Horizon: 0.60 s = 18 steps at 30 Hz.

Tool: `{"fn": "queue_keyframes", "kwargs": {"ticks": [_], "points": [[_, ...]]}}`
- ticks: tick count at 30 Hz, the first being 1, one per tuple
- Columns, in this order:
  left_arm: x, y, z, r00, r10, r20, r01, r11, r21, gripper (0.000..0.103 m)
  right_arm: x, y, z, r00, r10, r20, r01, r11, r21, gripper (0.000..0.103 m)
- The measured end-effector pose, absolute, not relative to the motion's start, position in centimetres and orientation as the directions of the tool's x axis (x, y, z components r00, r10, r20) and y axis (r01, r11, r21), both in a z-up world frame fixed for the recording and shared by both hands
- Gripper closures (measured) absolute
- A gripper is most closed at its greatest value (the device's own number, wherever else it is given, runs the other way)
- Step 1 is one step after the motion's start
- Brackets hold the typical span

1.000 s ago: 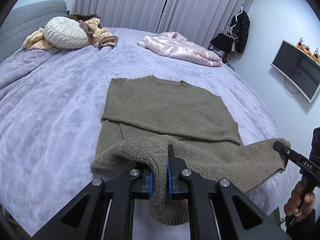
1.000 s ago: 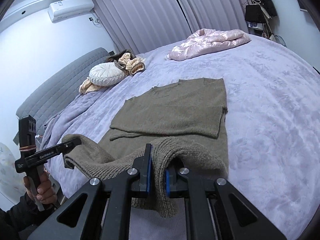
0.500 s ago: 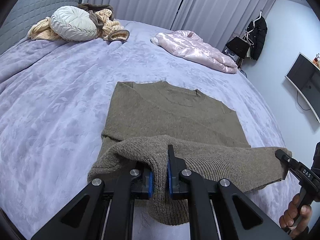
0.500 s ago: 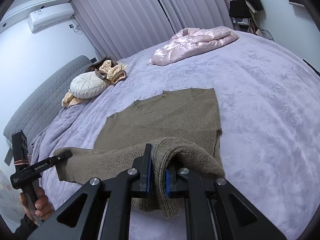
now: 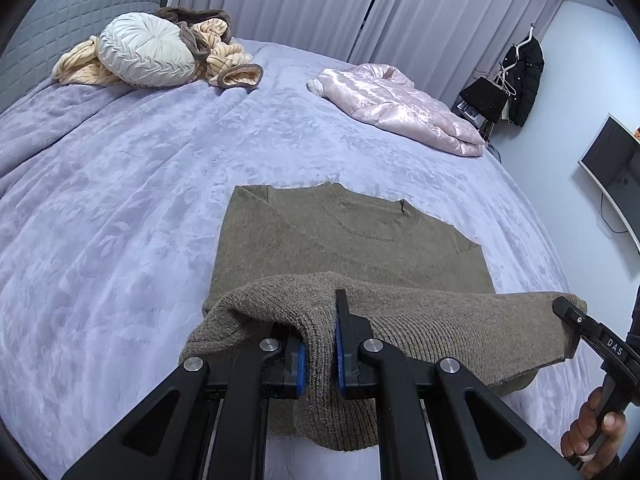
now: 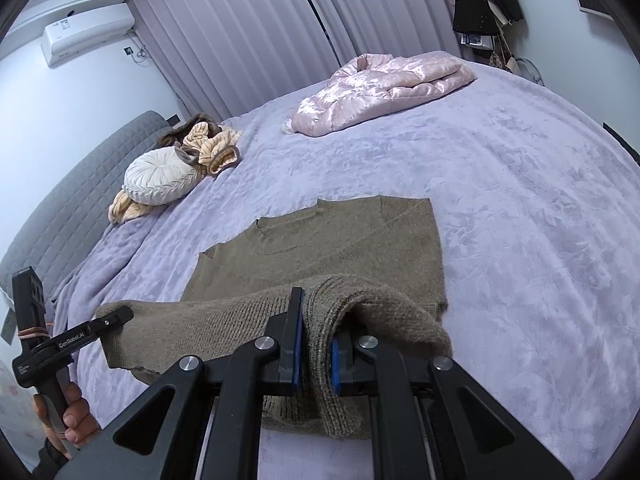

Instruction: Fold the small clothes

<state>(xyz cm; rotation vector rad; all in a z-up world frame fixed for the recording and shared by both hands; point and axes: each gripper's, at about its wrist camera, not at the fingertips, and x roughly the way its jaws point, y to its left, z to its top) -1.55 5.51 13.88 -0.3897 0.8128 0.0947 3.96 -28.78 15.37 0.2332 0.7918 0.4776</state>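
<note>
Both hand-held grippers, left [image 5: 320, 354] and right [image 6: 314, 354], pinching sweater [image 5: 344, 248] hem, farther over its body than before.

Pink quilted jacket [image 5: 400, 108], round cream cushion [image 5: 146, 50], wall television [image 5: 610, 168].

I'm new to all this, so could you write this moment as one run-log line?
step: fold hem toward collar | left gripper: shut on sweater | right gripper: shut on sweater | surface: bed

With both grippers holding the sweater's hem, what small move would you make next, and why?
Probably carry the hem forward toward the collar. The left gripper and right gripper each pinch a hem corner of the sweater, lifted over its flat upper half.
</note>
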Motion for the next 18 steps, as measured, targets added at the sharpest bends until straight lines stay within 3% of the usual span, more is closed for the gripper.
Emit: {"fn": "queue_keyframes", "kwargs": {"ticks": [18], "points": [[5.1,7.2,12.5,0.611,-0.074,-0.788,-0.265,0.919,-0.292,0.091,10.9,-26.1,14.7,0.559,0.45,-0.696,-0.294,0.893,0.341,0.092]]}}
